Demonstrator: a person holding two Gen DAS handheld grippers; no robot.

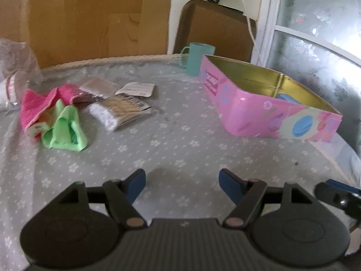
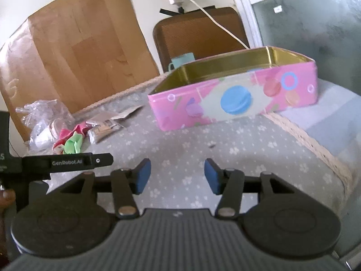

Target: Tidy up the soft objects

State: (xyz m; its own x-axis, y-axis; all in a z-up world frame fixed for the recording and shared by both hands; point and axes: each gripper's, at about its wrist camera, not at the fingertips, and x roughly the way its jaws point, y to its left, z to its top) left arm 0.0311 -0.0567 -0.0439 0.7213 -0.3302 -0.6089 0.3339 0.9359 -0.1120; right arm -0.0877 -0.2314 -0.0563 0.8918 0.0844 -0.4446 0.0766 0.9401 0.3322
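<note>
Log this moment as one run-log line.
left gripper: open, empty | right gripper: open, empty | pink cloth, green cloth: on table, untouched | pink tin: open

A teal mug [image 1: 199, 57] stands at the table's far edge before a brown chair back [image 1: 214, 30] and cardboard sheet [image 1: 90, 18].

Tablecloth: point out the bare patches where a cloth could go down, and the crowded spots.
Bare tablecloth lies between the pink tin and the pile, and just ahead of both open grippers, left and right. Crowded: far left, where pink cloth, green cloth, cotton swabs and packets overlap.
</note>
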